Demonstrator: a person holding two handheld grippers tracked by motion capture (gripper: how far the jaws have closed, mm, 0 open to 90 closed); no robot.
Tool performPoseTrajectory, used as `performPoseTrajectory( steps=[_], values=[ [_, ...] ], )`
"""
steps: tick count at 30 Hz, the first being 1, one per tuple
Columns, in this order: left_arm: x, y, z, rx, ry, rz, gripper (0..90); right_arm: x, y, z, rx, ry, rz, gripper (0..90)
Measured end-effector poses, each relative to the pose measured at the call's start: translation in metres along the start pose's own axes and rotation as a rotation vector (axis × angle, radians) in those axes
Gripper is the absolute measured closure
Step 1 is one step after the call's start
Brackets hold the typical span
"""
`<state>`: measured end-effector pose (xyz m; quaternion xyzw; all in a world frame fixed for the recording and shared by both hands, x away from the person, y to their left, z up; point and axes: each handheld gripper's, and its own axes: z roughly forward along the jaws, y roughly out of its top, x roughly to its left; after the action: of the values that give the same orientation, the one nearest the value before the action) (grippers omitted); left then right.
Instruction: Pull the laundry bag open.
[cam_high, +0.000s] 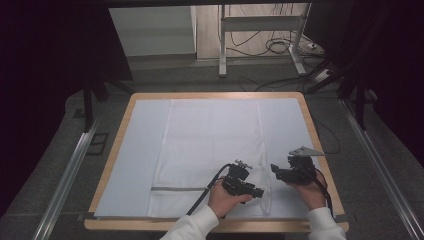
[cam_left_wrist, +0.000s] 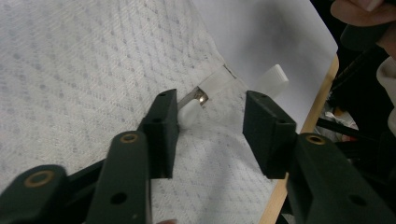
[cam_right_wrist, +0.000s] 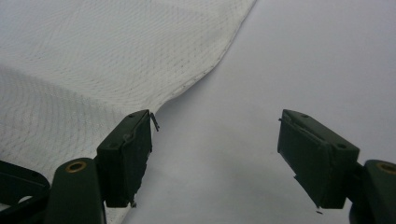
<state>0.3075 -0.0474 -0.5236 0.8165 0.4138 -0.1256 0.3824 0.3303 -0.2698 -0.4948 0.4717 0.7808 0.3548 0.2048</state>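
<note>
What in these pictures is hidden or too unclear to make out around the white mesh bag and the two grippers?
- High view: the zipper pull of the white mesh bag is too small and lies under the left gripper.
- Left gripper view: whether the near jaw touches the small metal zipper pull; the jaw covers its end.
- Right gripper view: the bag's near corner is hidden behind the right gripper.
- High view: the bag's far edge blends into the pale table cover.

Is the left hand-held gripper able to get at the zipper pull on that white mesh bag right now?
Probably yes. The left hand-held gripper has its jaws apart, with the zipper pull just ahead, close by one jaw, at the mesh bag's edge. Nothing lies between them.
</note>
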Motion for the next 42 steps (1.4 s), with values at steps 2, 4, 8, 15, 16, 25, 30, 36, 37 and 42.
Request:
performPoseTrajectory(
  steps=[2, 4, 8, 15, 16, 25, 30, 36, 37, 42],
  values=[
    [0.0000, 0.0005, 0.0007, 0.000, 0.000, 0.001, 59.1, 0.0002, 0.0000, 0.0002, 0.002, 0.000, 0.001, 25.9],
    [-0.0003, 0.0010, 0.0017, -0.001, 0.002, -0.001, 60.9, 0.0004, -0.0002, 0.0004, 0.004, 0.001, -0.001, 25.9],
    [0.0004, 0.0031, 0.0021, 0.011, 0.003, -0.001, 62.9, 0.0001, -0.0003, 0.0000, 0.002, 0.000, 0.000, 25.9],
    [-0.0008, 0.0044, 0.0044, 0.010, 0.018, 0.009, 68.8, -0.0014, -0.0009, -0.0005, 0.003, -0.002, 0.001, 25.9],
    [-0.0013, 0.0044, 0.0046, 0.010, 0.023, 0.014, 69.4, -0.0013, -0.0009, -0.0004, 0.003, -0.001, 0.000, 25.9],
    [-0.0056, 0.0063, 0.0088, 0.012, 0.065, 0.044, 78.5, -0.0013, -0.0009, -0.0015, -0.003, -0.009, -0.001, 25.9],
    [-0.0039, 0.0065, 0.0096, 0.009, 0.065, 0.049, 84.2, -0.0015, -0.0017, -0.0017, -0.001, -0.009, -0.002, 25.9],
    [-0.0044, 0.0054, 0.0092, 0.003, 0.068, 0.059, 85.8, -0.0023, -0.0016, -0.0023, -0.005, -0.009, -0.001, 25.9],
    [-0.0043, 0.0054, 0.0091, 0.003, 0.068, 0.060, 85.8, -0.0022, -0.0016, -0.0026, -0.006, -0.008, -0.001, 25.9],
    [-0.0035, 0.0051, 0.0077, 0.005, 0.059, 0.066, 86.1, -0.0022, -0.0016, -0.0027, -0.004, -0.005, -0.002, 25.9]
  ],
)
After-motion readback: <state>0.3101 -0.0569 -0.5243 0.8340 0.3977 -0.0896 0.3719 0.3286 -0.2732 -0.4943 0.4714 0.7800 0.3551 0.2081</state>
